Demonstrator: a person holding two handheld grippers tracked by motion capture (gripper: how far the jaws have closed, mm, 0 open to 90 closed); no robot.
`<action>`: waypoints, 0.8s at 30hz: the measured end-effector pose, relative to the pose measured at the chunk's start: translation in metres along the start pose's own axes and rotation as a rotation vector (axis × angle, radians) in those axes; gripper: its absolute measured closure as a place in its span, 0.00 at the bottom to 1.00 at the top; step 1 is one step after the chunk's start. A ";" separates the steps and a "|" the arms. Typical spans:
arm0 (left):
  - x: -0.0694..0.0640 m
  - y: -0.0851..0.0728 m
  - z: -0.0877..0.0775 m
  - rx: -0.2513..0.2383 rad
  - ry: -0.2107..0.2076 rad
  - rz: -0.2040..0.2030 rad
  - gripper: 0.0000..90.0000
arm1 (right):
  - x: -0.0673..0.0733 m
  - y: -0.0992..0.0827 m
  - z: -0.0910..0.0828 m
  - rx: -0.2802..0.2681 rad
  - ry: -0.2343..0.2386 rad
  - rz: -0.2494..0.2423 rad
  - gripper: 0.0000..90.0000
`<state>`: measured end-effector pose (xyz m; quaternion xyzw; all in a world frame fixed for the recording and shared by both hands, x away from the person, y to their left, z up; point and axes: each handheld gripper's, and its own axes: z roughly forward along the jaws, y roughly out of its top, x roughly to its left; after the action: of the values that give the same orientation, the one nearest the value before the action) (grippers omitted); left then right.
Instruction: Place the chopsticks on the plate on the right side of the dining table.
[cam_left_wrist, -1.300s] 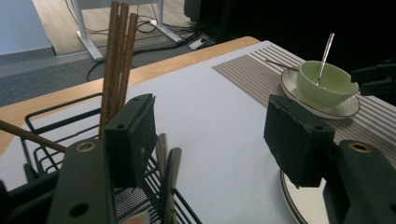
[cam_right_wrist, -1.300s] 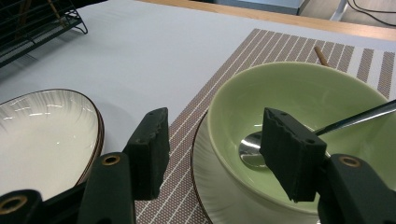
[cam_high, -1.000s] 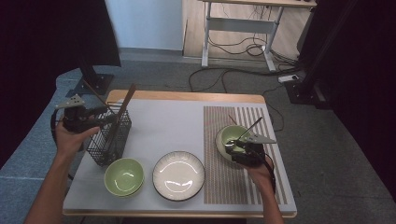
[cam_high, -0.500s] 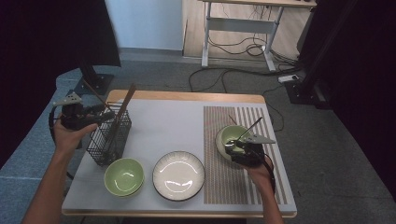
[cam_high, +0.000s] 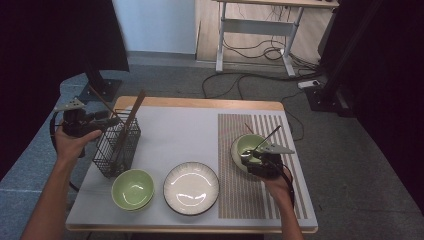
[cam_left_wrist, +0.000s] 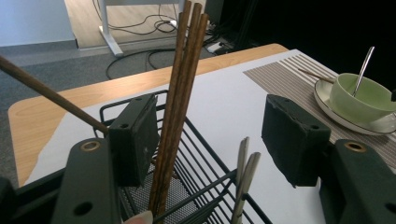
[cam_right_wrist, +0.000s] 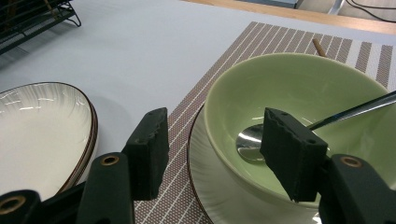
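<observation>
A black wire basket (cam_high: 118, 148) stands at the table's left and holds brown chopsticks (cam_left_wrist: 183, 88) and metal utensil handles (cam_left_wrist: 246, 164). My left gripper (cam_high: 109, 120) is at the basket's upper left rim. Its jaws stand open (cam_left_wrist: 215, 126), the chopsticks lean just inside the left one, and nothing is pinched. One thin stick (cam_left_wrist: 46, 93) slants past that jaw. On the striped placemat (cam_high: 240, 195), a green bowl (cam_high: 250, 146) sits on a white saucer with a metal spoon (cam_right_wrist: 254, 140) inside. My right gripper (cam_high: 249, 159) is open (cam_right_wrist: 217, 140) astride the bowl's near rim.
A stack of green bowls (cam_high: 132, 189) and a white plate (cam_high: 191, 187) sit along the front edge. A loose chopstick (cam_right_wrist: 320, 46) lies on the mat behind the bowl. A desk frame and cables (cam_high: 250, 47) are on the floor beyond the table.
My left gripper has shifted a little to the left at the basket. The right gripper and the bowl have stayed put.
</observation>
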<state>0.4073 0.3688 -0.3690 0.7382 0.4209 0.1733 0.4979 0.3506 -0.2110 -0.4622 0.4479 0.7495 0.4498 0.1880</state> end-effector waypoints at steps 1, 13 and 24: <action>0.000 0.000 0.000 0.000 0.000 0.000 0.40 | 0.000 0.000 0.000 0.000 0.000 0.000 0.47; 0.013 -0.002 0.002 0.018 0.024 -0.023 0.41 | 0.001 -0.001 -0.002 -0.003 -0.002 0.001 0.46; 0.022 -0.002 0.009 0.019 0.033 -0.029 0.42 | 0.000 -0.003 -0.003 0.001 -0.010 0.000 0.46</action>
<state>0.4257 0.3810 -0.3781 0.7338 0.4413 0.1741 0.4863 0.3468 -0.2127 -0.4627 0.4504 0.7486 0.4472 0.1916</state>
